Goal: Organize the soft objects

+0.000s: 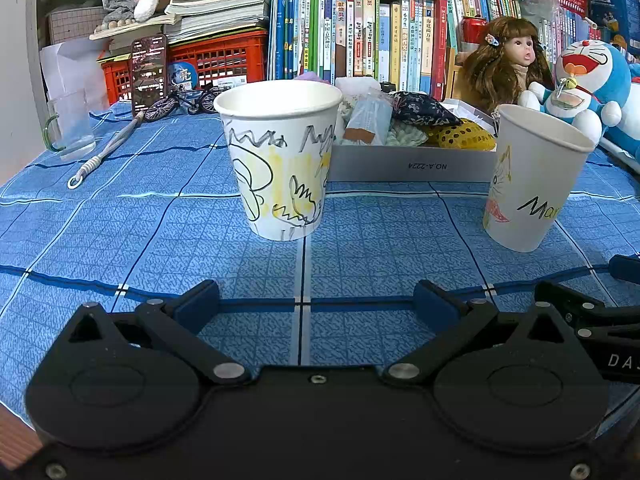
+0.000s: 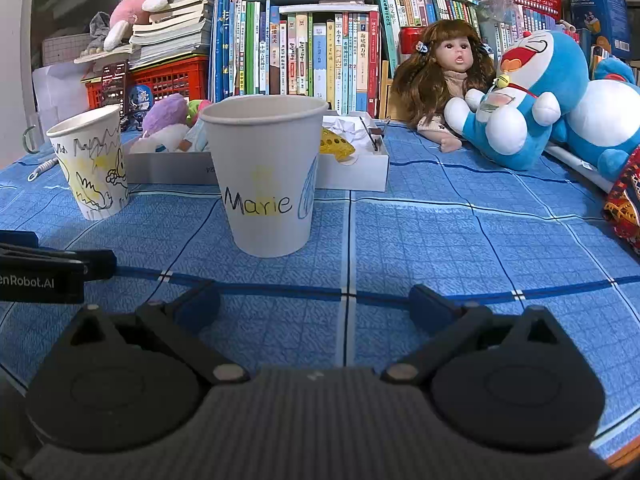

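Note:
Two upright paper cups stand on the blue checked cloth. The cup with yellow scribbles (image 1: 280,160) is straight ahead of my left gripper (image 1: 316,304), which is open and empty. The "Marie" cup (image 2: 266,176) is ahead of my right gripper (image 2: 316,304), also open and empty; it also shows in the left wrist view (image 1: 536,176). Behind the cups a flat white box (image 1: 412,166) holds soft pouches and fabric bits (image 1: 424,110). A blue Doraemon plush (image 2: 524,100) and a long-haired doll (image 2: 448,76) lie at the right.
A glass mug (image 1: 72,128), a cord (image 1: 108,148), a toy bicycle (image 1: 184,100) and a phone (image 1: 149,68) are at the far left. Books and red crates (image 1: 216,56) line the back. A patterned cloth (image 2: 626,204) lies at the right edge.

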